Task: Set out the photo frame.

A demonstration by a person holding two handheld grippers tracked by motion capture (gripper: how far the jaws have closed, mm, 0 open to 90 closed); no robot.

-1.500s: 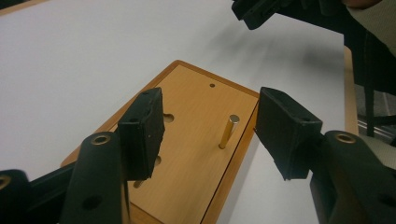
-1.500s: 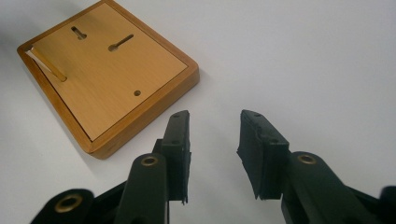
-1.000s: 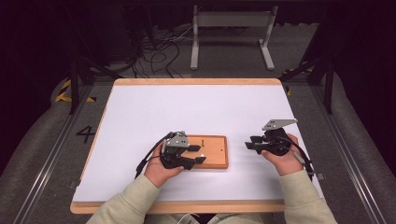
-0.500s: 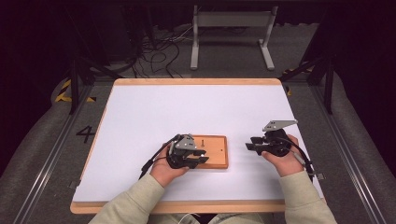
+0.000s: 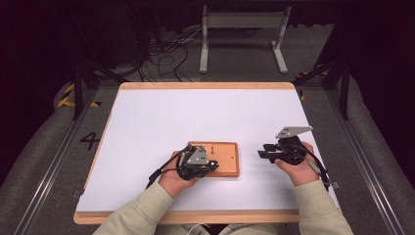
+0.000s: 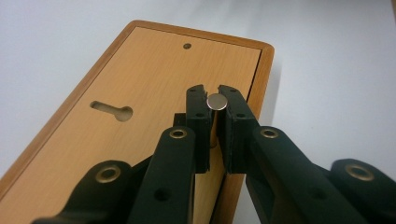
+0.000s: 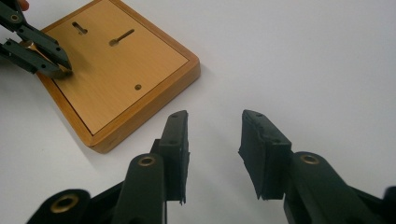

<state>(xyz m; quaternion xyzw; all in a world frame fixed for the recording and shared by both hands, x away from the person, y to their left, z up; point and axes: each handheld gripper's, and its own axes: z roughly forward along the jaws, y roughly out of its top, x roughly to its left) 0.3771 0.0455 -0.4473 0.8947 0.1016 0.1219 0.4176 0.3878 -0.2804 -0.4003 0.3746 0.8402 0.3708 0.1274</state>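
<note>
The left tool (image 6: 212,119), its jaws having just been closing, pinches a small silver-topped peg (image 6: 215,101) standing on the wooden board (image 6: 154,79) near its edge. Beside the board, over the white desk (image 5: 161,117), the right tool (image 7: 215,140) hangs spread, apart from it.

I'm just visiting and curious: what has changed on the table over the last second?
The left gripper slid a little towards the person along the wooden board, and its jaws have just been closing onto a small metal peg standing on it. The board and the right gripper, open over the white table, kept still.
</note>
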